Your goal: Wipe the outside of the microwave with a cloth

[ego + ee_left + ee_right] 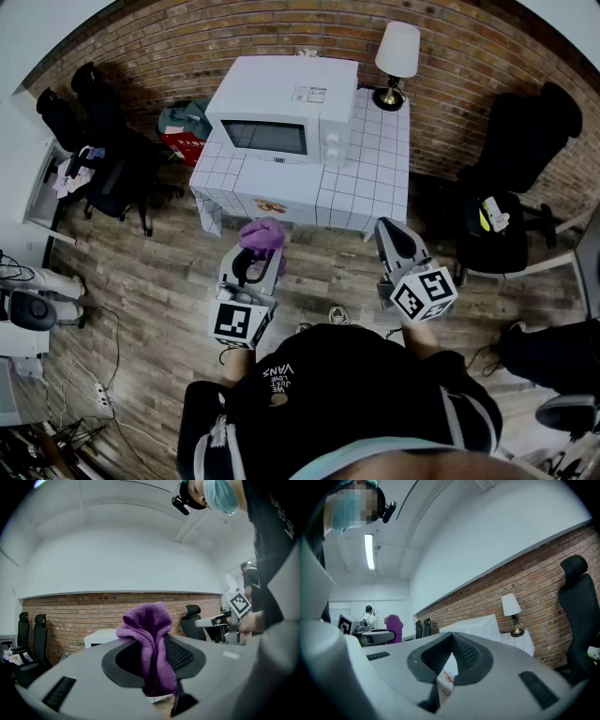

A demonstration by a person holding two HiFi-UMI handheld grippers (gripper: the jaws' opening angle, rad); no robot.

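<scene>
A white microwave [281, 111] stands on a table with a white checked cover [366, 164] against the brick wall. A purple cloth [263, 237] is pinched in my left gripper [255, 255], held in the air short of the table's front edge; the cloth [151, 645] bunches up between the jaws in the left gripper view. My right gripper [392, 234] hovers to the right at the same distance, its jaws shut with nothing in them. In the right gripper view the microwave [474, 626] shows past the shut right gripper [452, 641].
A lamp [395, 62] stands on the table's back right corner. Black office chairs sit at the left [108, 155] and right [511, 187]. A red bag [185, 131] lies left of the table. Wooden floor [319, 277] runs between me and the table.
</scene>
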